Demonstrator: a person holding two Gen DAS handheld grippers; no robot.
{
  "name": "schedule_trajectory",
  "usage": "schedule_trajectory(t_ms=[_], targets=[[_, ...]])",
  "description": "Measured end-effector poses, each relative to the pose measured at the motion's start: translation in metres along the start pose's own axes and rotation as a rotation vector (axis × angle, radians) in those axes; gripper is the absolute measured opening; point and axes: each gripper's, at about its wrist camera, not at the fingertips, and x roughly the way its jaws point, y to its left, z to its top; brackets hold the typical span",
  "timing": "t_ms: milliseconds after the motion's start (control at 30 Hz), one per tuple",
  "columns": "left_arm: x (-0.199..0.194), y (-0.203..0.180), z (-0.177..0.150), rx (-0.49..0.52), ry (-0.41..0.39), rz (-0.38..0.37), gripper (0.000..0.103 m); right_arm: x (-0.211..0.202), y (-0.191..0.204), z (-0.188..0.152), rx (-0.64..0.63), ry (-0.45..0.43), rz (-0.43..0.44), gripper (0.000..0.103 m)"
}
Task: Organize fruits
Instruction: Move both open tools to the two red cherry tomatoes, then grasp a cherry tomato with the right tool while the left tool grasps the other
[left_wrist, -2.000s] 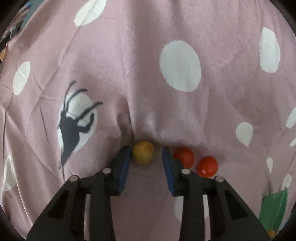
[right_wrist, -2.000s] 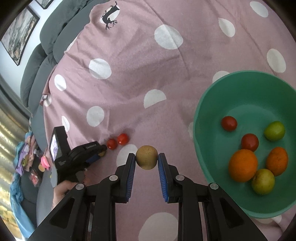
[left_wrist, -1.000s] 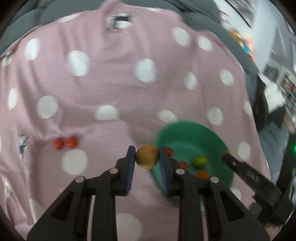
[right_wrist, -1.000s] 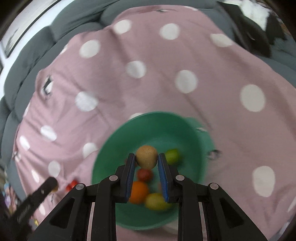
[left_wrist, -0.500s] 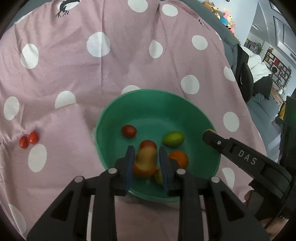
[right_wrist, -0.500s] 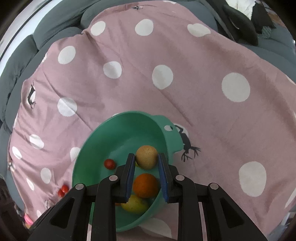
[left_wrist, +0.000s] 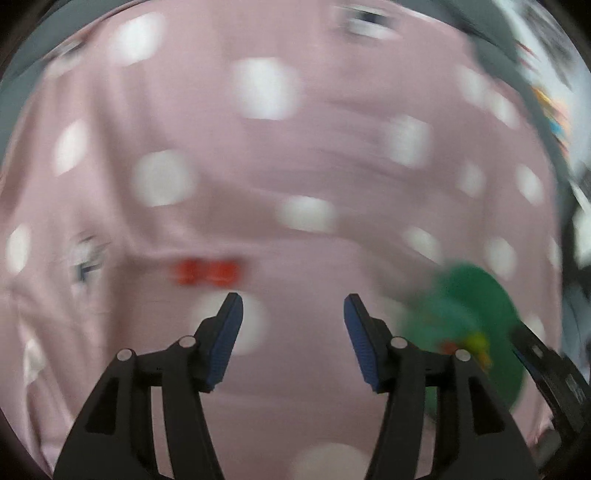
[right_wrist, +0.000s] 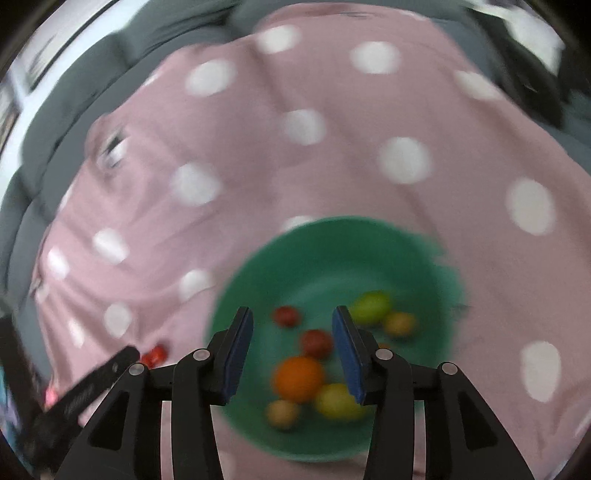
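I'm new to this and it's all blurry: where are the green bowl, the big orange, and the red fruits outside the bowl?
green bowl (right_wrist: 325, 243): right wrist view, far inner wall.
big orange (right_wrist: 298, 379): right wrist view, its middle.
red fruits (left_wrist: 208, 272): left wrist view, between the pair.
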Motion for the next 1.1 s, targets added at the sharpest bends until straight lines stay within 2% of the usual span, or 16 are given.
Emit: schedule_trajectory(t_ms=[33,100,167,300,467,733,867,1000,1100], targets=[[0.005,0.027,0.004,-0.057,0.000,0.060,0.061,0.007,0.016,0.001,-0.028,0.017,0.033,0.045],[0.014,0.056,0.005,-0.123,0.008,0.130,0.061,0.026,0.048,0.002,-0.073,0.064,0.098,0.045],[0.028,0.090,0.004,-0.209,0.052,0.176,0.060,0.052,0.079,0.002,-0.110,0.124,0.140,0.045],[0.042,0.124,0.005,-0.327,0.071,0.155,0.060,0.115,0.137,-0.008,-0.192,0.284,0.207,0.045],[0.053,0.132,0.009,-0.339,0.071,0.118,0.060,0.167,0.183,-0.033,-0.261,0.389,0.252,0.045],[0.058,0.148,0.011,-0.384,0.074,0.094,0.060,0.196,0.203,-0.057,-0.323,0.412,0.195,0.044],[0.054,0.143,0.015,-0.346,0.059,0.117,0.060,0.207,0.206,-0.064,-0.347,0.426,0.168,0.031],[0.052,0.133,0.020,-0.303,0.042,0.145,0.059,0.205,0.201,-0.062,-0.337,0.406,0.165,0.031],[0.055,0.124,0.023,-0.289,0.049,0.090,0.056,0.197,0.185,-0.048,-0.281,0.385,0.181,0.031]])
